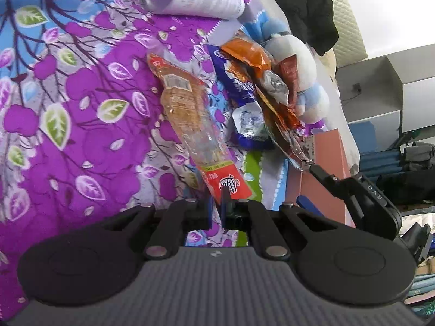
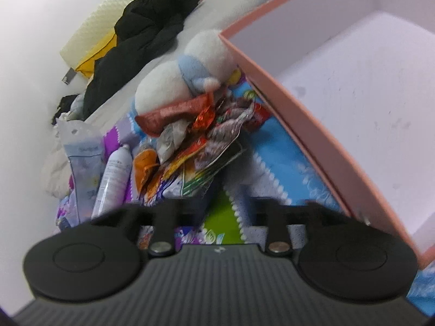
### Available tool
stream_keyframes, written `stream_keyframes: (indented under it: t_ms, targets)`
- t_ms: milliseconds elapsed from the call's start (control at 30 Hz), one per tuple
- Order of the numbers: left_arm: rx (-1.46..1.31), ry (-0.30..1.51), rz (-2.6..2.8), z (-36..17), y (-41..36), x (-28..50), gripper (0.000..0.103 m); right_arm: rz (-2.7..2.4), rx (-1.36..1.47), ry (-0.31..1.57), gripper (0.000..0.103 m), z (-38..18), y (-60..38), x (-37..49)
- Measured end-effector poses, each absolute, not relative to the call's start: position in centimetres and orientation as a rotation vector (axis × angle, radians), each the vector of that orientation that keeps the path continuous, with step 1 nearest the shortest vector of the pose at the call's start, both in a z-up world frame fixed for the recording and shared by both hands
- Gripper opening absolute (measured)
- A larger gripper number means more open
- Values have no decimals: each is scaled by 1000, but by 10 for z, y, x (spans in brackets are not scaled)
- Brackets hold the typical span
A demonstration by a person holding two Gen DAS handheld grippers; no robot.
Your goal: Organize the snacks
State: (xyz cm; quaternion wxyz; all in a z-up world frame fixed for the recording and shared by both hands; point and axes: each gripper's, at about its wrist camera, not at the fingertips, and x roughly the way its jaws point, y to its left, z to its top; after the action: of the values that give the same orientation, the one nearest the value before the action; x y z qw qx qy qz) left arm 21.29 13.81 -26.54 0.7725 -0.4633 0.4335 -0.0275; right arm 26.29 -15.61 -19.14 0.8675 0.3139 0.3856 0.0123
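A bed (image 1: 81, 135) lay under a purple floral sheet, with a cream quilted headboard (image 2: 89, 24) against a white wall (image 2: 30, 54) and grey shelving (image 1: 380, 87) alongside.

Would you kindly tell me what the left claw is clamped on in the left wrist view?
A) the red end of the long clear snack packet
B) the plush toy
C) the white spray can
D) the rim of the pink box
A: the left claw is shut on the red printed end of the long clear snack packet, which stretches away from it over the purple floral bedsheet.
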Motion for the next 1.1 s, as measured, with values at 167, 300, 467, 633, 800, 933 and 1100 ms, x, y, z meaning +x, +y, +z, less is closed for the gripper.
stream_keyframes:
  t_ms: [167,300,467,633,800,933,1100]
  targets:
    - [-1005,936,-54,-267,147,211,6,72,689,815,56,-204,-146,279]
    - [-1014,932,-61,-268,152,210,6,72,698,827,47,-220,-138,299]
    - [-1024,936,-69,-271,155,210,6,68,670,853,17,-235,-131,318]
    - [-1029,934,-85,-269,155,208,6,94,660,829,9,-229,-136,311]
    - [-1018,929,-102,-261,150,203,6,111,663,849,8,-223,-143,291]
    - [-995,948,-102,-253,145,191,6,126,646,861,8,-214,-150,267]
    - [-961,959,-108,-240,144,164,6,138,612,897,8,-208,-159,228]
